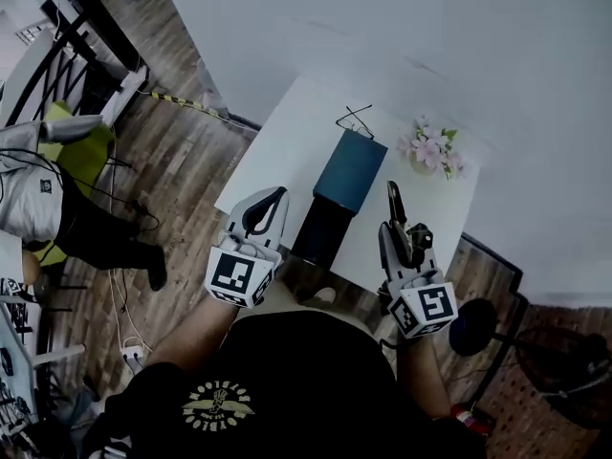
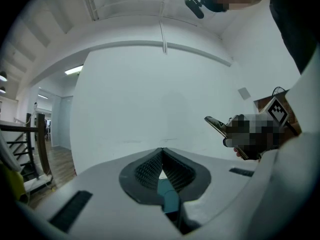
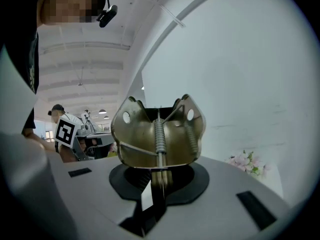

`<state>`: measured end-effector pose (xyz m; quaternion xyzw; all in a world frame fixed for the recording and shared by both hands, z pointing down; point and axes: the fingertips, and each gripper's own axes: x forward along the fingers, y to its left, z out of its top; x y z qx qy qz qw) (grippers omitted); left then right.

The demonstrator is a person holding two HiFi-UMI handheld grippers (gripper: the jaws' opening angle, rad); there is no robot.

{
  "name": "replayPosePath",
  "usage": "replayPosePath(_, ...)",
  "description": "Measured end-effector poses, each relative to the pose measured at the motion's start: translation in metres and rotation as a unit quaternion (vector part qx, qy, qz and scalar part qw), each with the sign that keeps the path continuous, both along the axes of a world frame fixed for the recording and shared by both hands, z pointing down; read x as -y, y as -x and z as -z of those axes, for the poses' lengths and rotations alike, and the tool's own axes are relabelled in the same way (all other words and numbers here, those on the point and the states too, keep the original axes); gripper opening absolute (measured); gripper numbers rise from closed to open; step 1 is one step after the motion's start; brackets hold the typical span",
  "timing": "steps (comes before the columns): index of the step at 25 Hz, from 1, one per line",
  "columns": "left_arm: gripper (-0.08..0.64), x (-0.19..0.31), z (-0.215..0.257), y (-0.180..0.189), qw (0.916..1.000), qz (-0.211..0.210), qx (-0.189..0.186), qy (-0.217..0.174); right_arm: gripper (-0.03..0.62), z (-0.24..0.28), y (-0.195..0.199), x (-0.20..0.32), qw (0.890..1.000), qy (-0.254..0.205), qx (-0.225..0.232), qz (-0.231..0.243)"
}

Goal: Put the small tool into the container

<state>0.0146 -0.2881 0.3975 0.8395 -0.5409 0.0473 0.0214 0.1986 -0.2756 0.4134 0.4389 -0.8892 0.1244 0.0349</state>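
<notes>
Closest is the person's black shirt (image 1: 287, 381). Past it, the left gripper (image 1: 277, 197) and right gripper (image 1: 400, 229) hang over the near edge of a white table (image 1: 277, 151). A blue box (image 1: 352, 168) lies on the table between them, with flowers (image 1: 430, 148) near it. The metal tool (image 1: 393, 199) is up in the right gripper, not in the box.

Left gripper view: its jaws are shut together with nothing held.

Right gripper view: the jaws squeeze the shiny tool, which has a spring on it.
</notes>
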Motion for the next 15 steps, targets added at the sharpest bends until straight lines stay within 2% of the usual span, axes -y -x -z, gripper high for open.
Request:
replayPosePath(4,0.006,-0.005,-0.007,0.014,0.9997,0.022,0.008,0.011,0.055,-0.013,0.017,0.004,0.999,0.02,0.012,0.025)
replayPosePath(8,0.006,0.004,-0.021,0.018,0.9993,0.026,0.006,0.024,0.055,-0.024,0.028,0.009,0.999,0.033,0.016,0.039)
replayPosePath(15,0.006,0.035,-0.037,-0.008,0.9989,-0.028,0.007,0.038,0.055,-0.054,0.027,0.015,0.997,0.079,0.008,0.018)
